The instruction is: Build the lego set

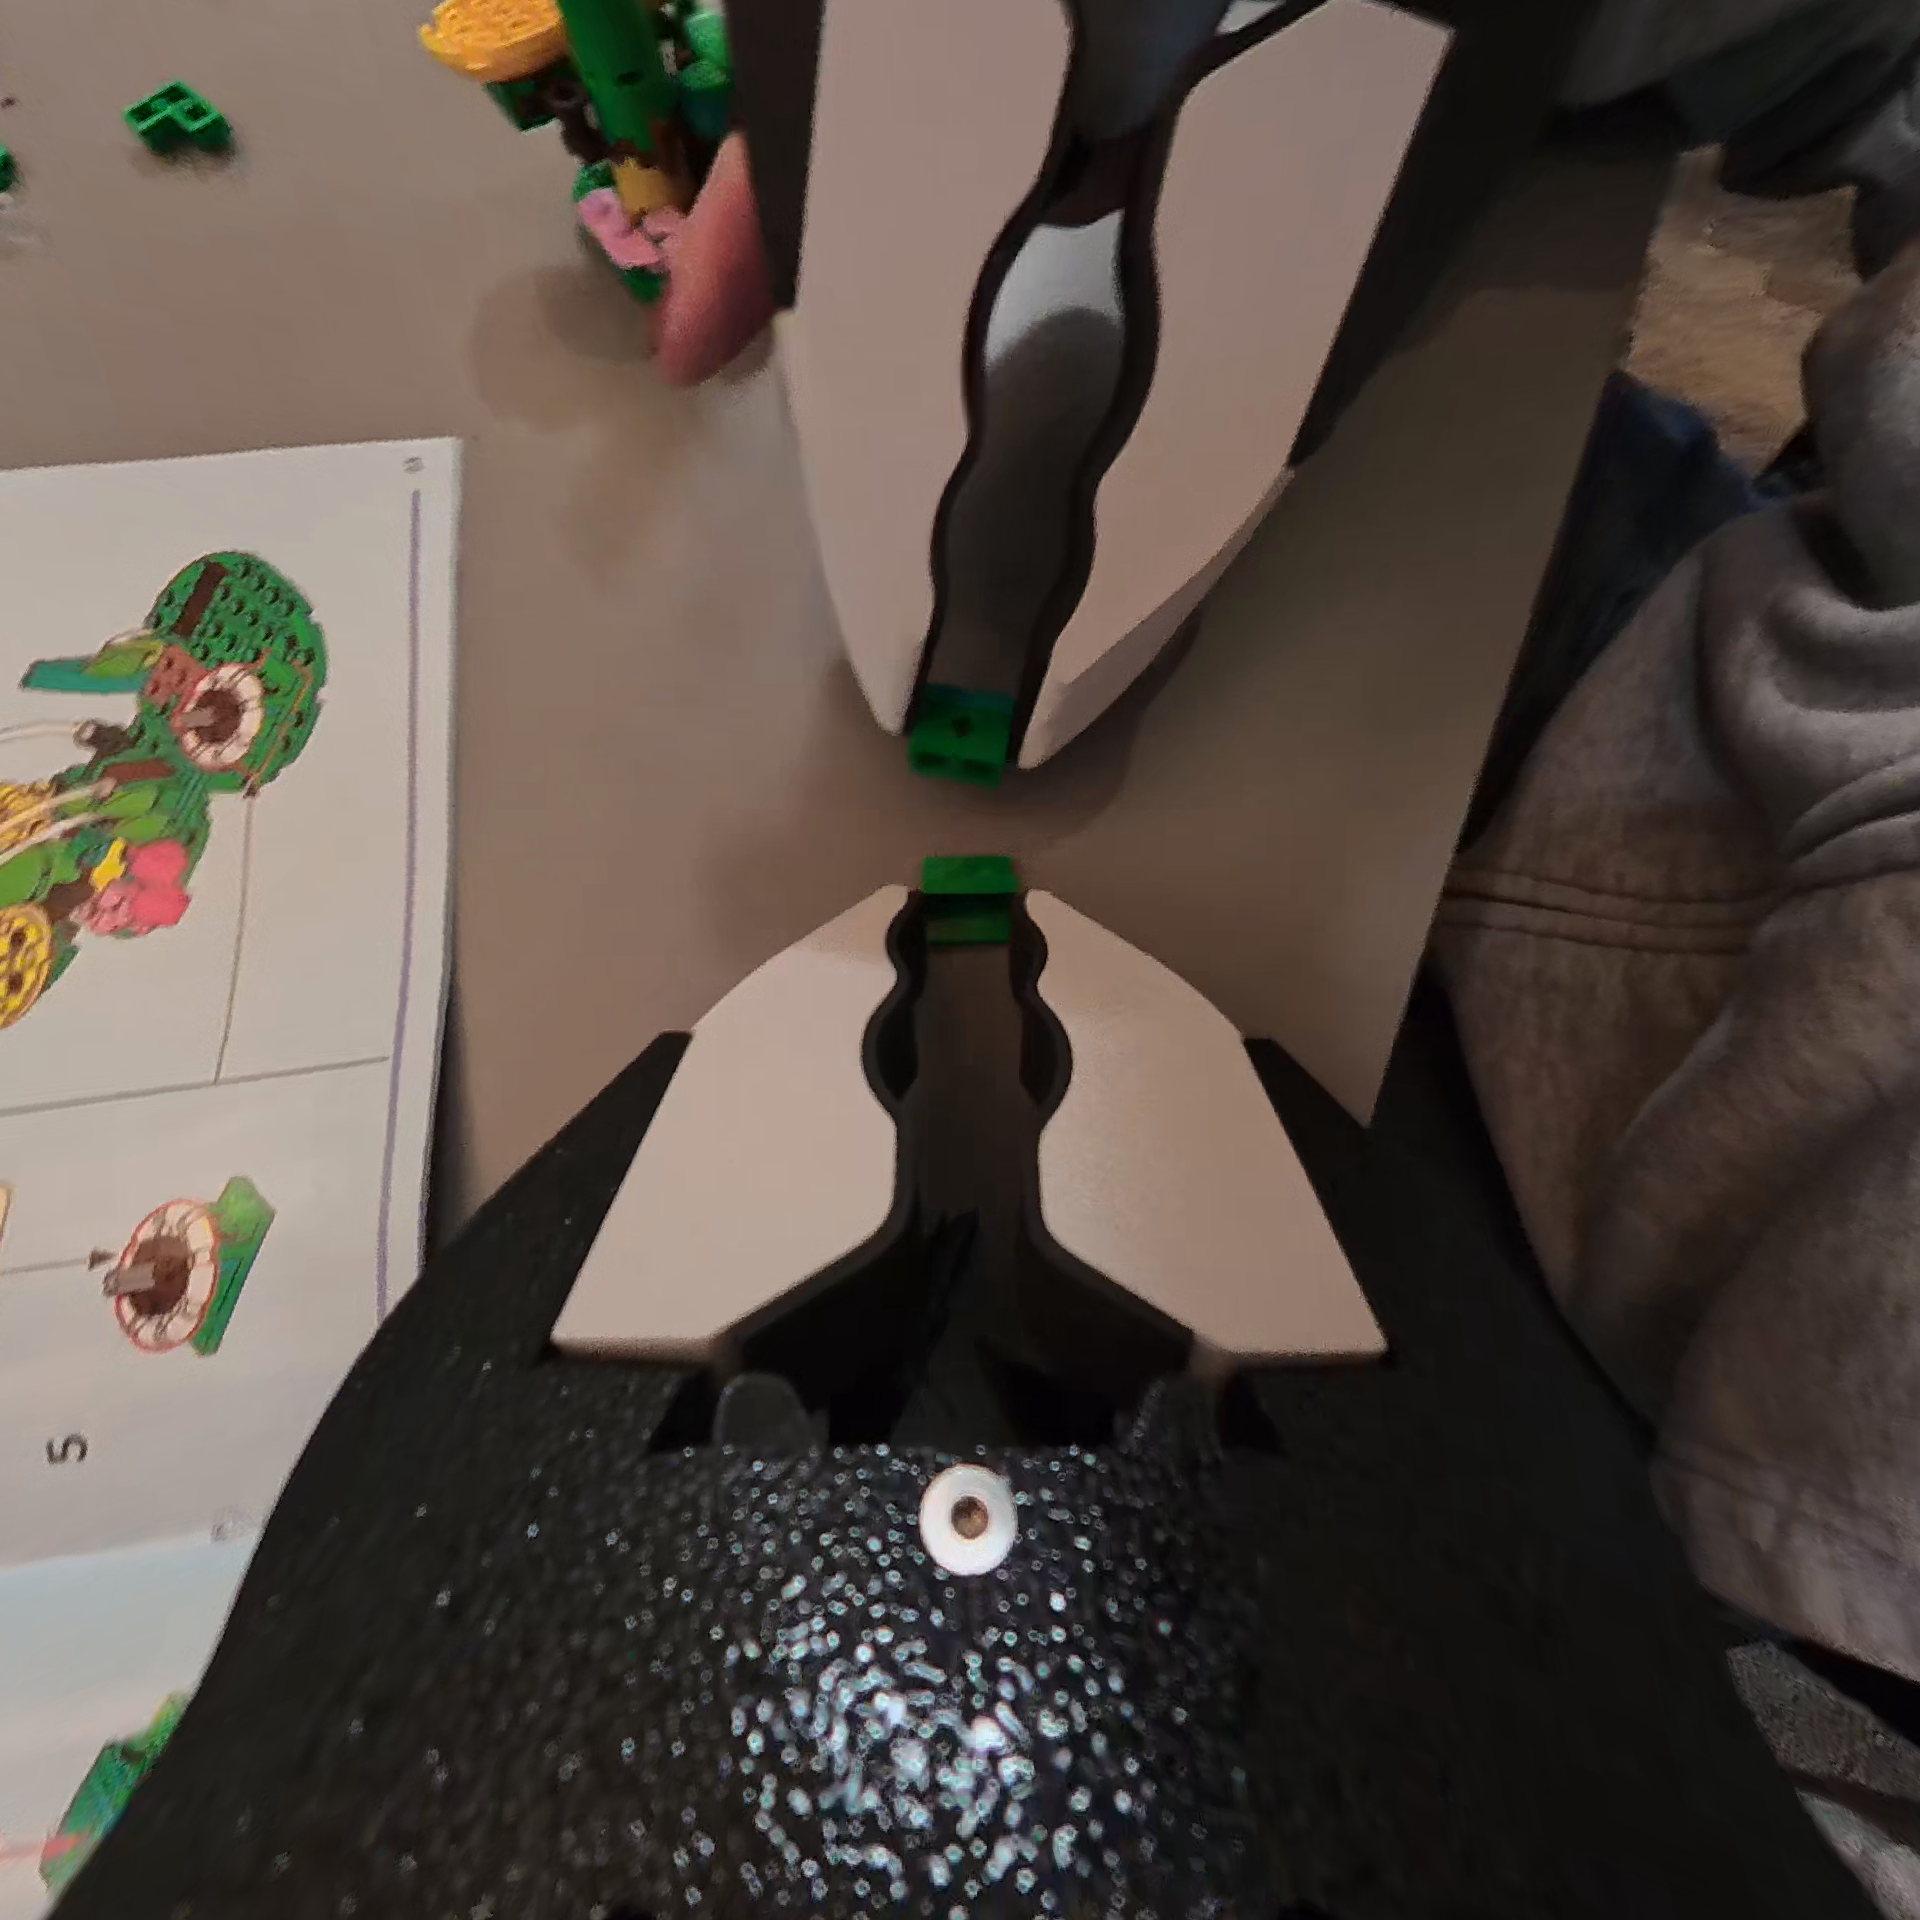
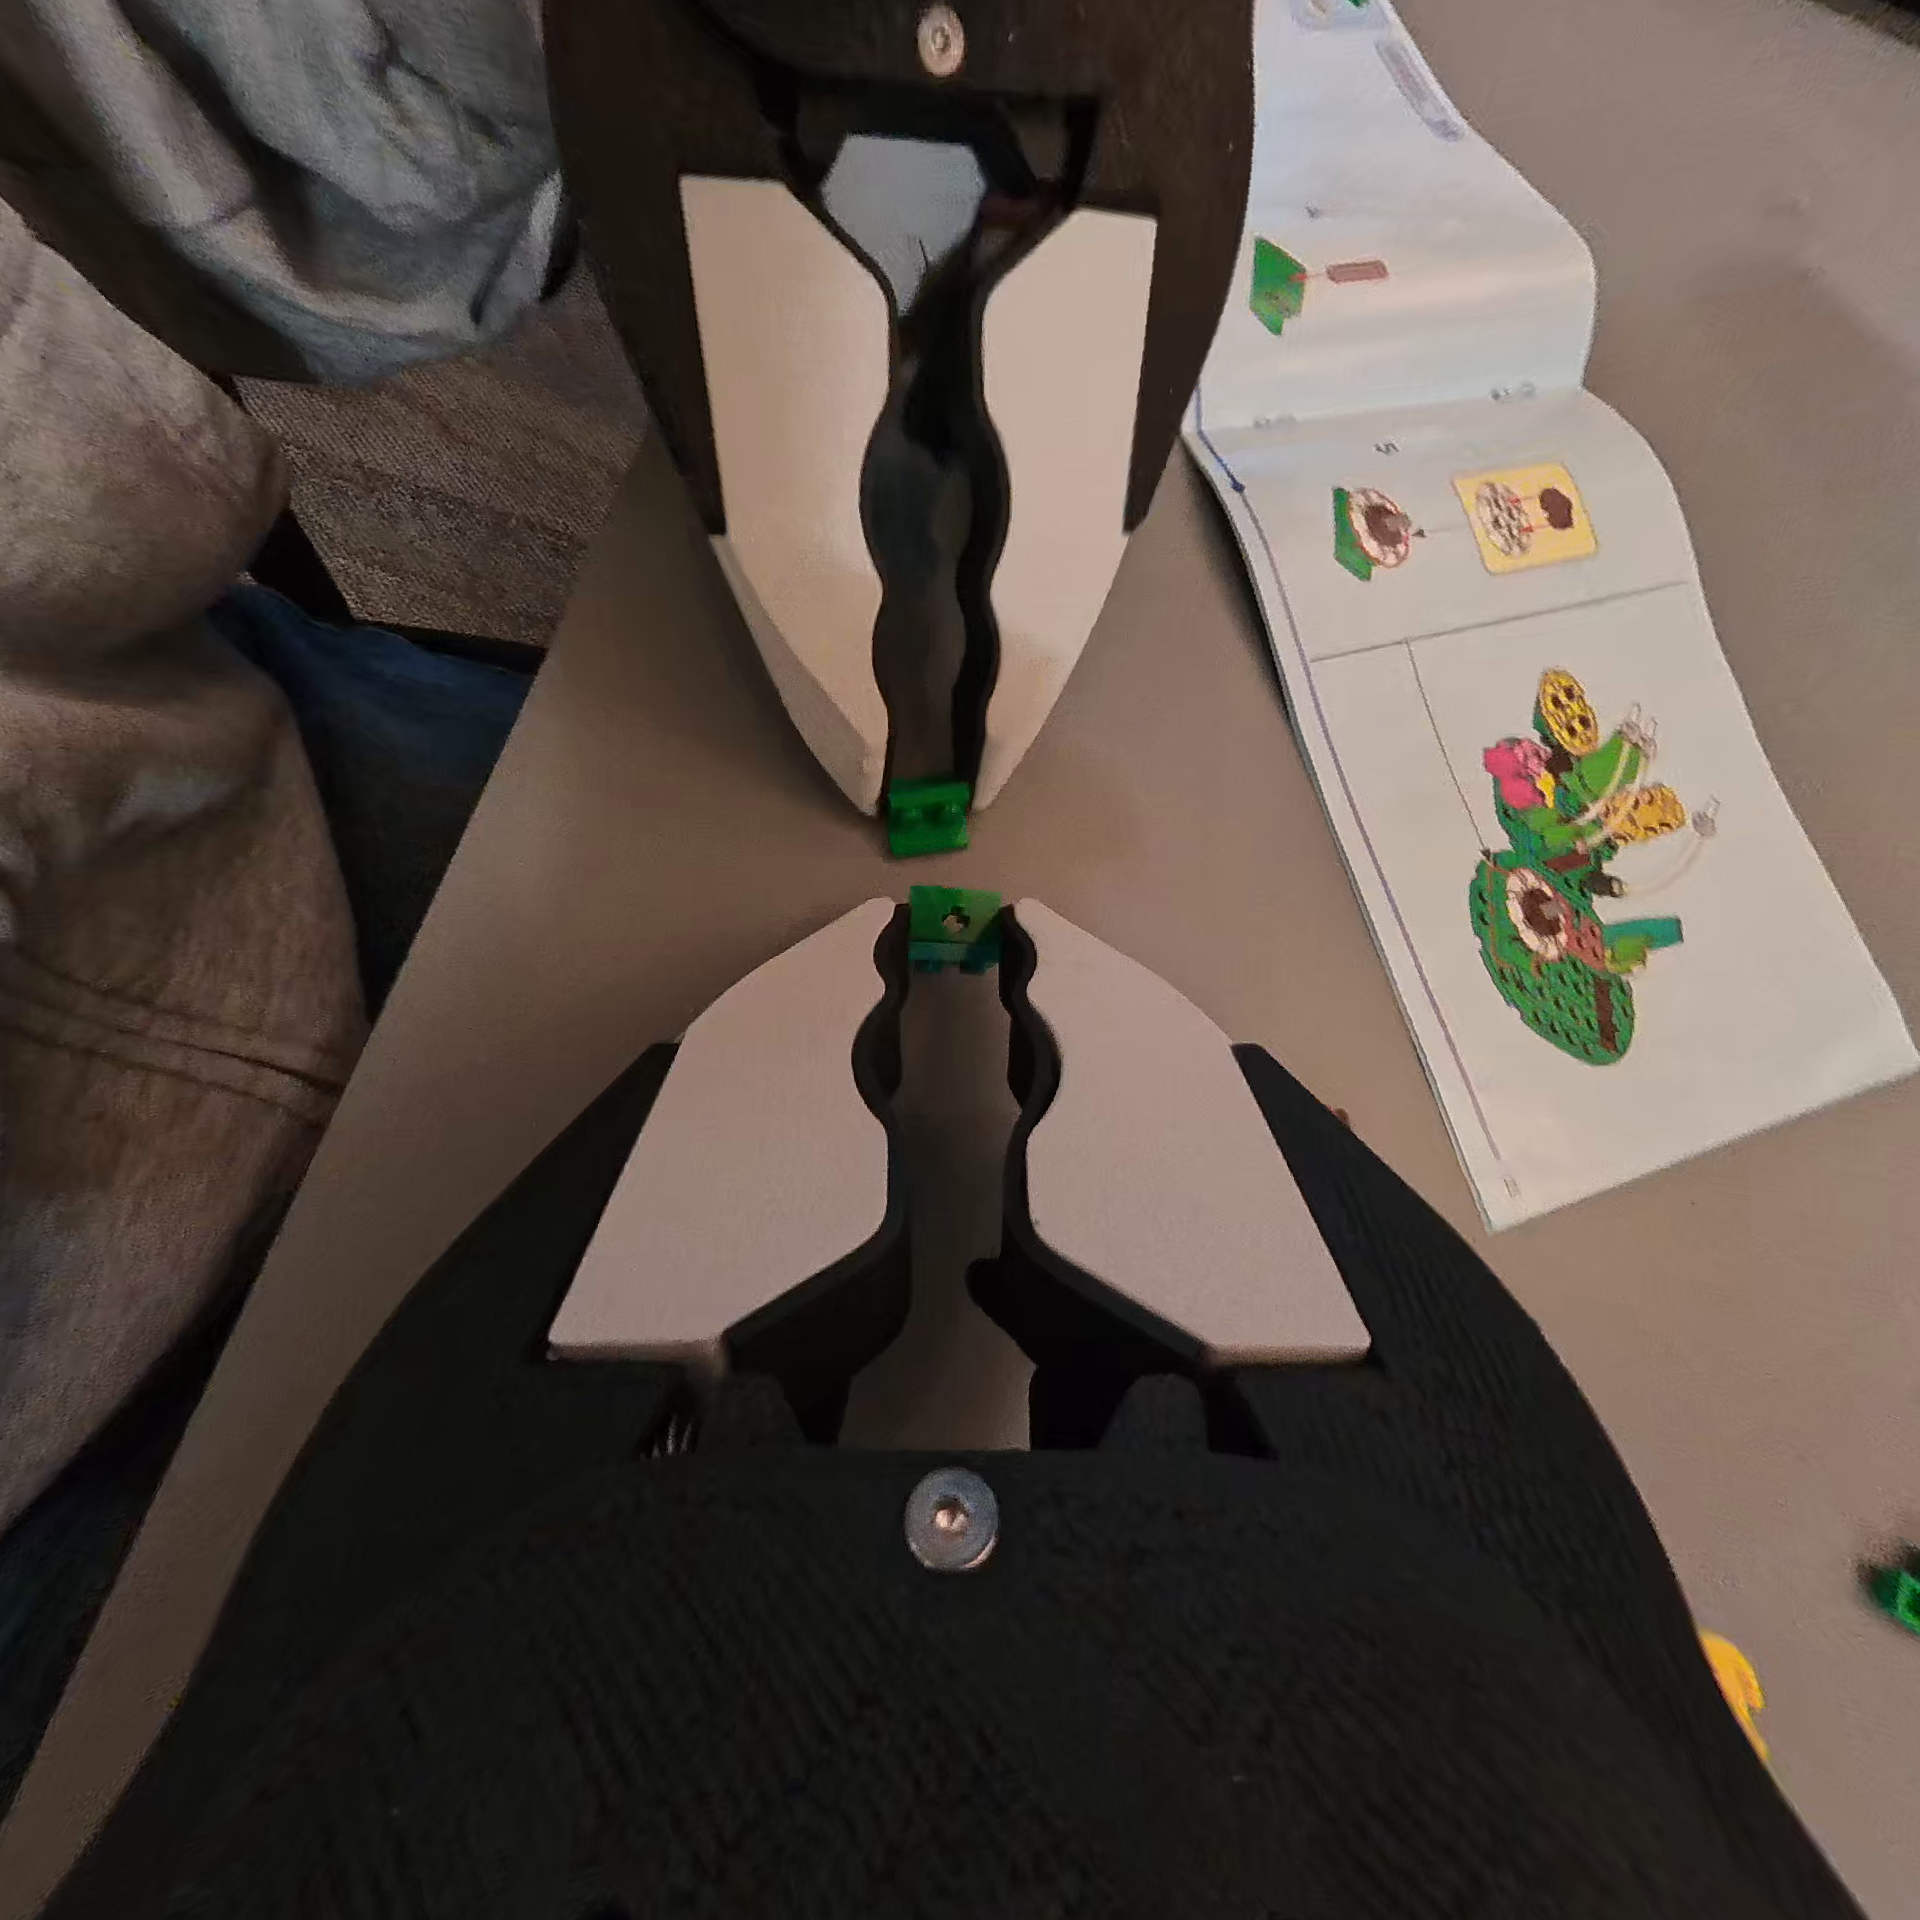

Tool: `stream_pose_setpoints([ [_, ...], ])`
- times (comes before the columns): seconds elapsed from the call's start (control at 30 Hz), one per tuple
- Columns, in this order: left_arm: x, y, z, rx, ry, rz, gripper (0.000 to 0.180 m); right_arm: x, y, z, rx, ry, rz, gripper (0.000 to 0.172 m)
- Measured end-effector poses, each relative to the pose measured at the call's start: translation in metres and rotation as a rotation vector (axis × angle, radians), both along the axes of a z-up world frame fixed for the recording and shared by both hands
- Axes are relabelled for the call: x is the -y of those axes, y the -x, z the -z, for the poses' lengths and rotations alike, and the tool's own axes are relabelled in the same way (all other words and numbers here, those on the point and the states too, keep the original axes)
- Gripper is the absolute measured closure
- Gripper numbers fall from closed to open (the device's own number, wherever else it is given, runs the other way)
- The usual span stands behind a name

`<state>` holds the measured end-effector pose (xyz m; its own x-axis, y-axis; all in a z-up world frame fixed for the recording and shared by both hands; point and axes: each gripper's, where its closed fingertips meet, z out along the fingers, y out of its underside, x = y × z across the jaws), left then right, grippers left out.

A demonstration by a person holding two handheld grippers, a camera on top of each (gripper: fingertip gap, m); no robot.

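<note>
Your left gripper [image 1: 966,894] has its jaws closed on a small green bracket piece [image 1: 968,878], pinched at the very tips. Your right gripper [image 2: 954,914] has its jaws closed on a green brick with a cross-shaped hole [image 2: 954,914], a teal bit under it. The two grippers face tip to tip just above the tabletop [image 2: 1143,831]; the pieces are near each other but apart, not yet joined. Beside them lies an open instruction booklet [image 2: 1558,727]. Further off: a partly built flower model [image 1: 623,114], a finger [image 1: 717,270] against it, and a loose green piece [image 1: 177,116].
</note>
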<state>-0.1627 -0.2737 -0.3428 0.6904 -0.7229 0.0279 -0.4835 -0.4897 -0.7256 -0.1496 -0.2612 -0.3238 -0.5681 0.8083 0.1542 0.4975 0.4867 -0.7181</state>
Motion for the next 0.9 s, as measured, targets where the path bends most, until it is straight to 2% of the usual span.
stream_pose_setpoints([
  [0.03,0.001,-0.003,0.000,-0.002,-0.003,0.022,0.164,0.002,0.001,0.002,0.009,0.000,-0.010,0.157],
  [0.53,0.002,-0.008,-0.001,0.011,0.014,0.076,0.164,0.014,0.005,0.010,0.067,-0.014,-0.099,0.157],
  [0.9,0.001,-0.009,-0.001,0.018,0.030,0.074,0.165,0.016,0.007,0.010,0.080,0.047,-0.083,0.158],
])
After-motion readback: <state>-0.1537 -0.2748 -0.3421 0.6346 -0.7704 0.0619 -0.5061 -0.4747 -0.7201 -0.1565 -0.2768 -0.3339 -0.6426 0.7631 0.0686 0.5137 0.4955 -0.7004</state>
